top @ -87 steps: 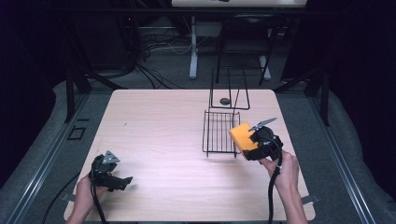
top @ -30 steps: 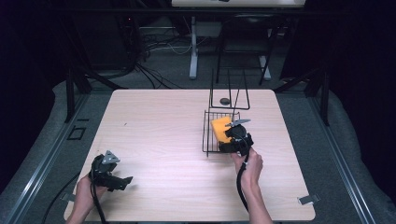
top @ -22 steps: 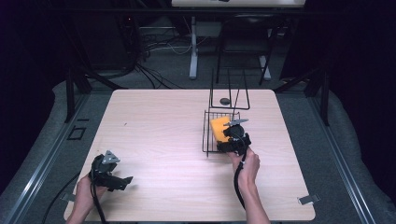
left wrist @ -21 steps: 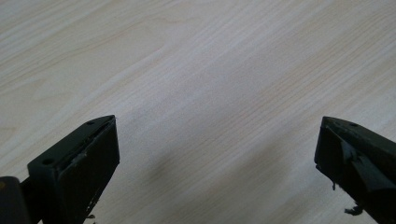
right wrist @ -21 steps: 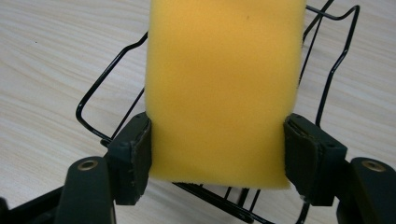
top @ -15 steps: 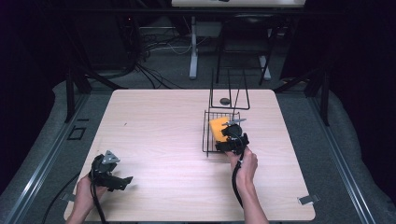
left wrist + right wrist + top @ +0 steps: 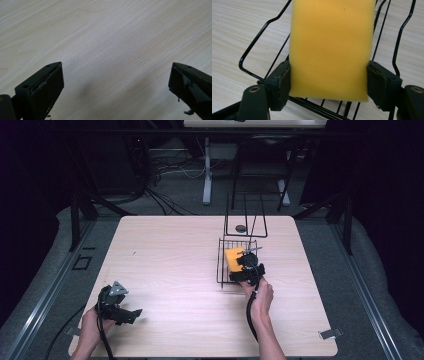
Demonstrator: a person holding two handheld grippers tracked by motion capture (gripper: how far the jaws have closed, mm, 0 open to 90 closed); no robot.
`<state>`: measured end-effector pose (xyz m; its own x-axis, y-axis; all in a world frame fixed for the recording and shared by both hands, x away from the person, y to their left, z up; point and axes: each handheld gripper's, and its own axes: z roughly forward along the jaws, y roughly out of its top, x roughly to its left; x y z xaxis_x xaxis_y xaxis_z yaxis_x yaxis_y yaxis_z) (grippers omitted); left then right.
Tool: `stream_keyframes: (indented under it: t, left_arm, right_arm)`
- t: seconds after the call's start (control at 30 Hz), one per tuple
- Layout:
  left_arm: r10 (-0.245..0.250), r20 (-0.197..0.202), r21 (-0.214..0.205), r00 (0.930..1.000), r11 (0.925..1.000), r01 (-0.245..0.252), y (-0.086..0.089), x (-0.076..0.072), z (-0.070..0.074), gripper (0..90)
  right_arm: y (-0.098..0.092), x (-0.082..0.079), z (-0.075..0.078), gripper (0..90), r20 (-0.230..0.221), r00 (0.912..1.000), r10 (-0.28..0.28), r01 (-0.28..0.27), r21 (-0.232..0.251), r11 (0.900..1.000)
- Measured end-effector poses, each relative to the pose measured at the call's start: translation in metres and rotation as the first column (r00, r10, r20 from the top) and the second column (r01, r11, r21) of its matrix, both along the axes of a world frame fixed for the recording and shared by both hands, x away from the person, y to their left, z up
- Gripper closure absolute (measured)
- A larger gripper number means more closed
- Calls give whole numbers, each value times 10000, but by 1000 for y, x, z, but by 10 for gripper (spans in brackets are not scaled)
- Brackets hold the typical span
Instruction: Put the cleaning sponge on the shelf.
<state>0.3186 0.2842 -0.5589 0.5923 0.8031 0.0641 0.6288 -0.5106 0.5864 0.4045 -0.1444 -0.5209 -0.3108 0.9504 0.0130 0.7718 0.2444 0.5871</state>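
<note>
A yellow sponge (image 7: 231, 256) sits inside a black wire basket (image 7: 220, 265) on the right half of the wooden table (image 7: 175, 260). My right gripper (image 7: 241, 265) is shut on it, held by a hand that comes in from the near side. In the right gripper view, the two jaws of the right gripper (image 7: 328, 85) press the sponge (image 7: 330, 45) on both sides above the basket's wires (image 7: 249, 72). My left gripper (image 7: 131, 312) rests near the table's front left corner. In the left gripper view, the left gripper (image 7: 116, 87) stands open over bare wood.
Behind the basket stands a tall black wire frame (image 7: 245, 215) with a small dark round object (image 7: 241, 227) at its base. Dark floor, cables and stand legs lie beyond the table's far edge.
My right gripper has carried the sponge leftward from beside the basket's right side into the basket. The left gripper has stayed in place.
</note>
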Motion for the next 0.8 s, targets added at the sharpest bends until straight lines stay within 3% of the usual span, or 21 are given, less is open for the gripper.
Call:
stream_keyframes:
  t: [0.8]
  left_arm:
    - [-16,45,7,10000,10000,16,-1,-1,1,0]
  right_arm:
    - [0,-2,-3,232,-82,9996,-286,288,185,9994]
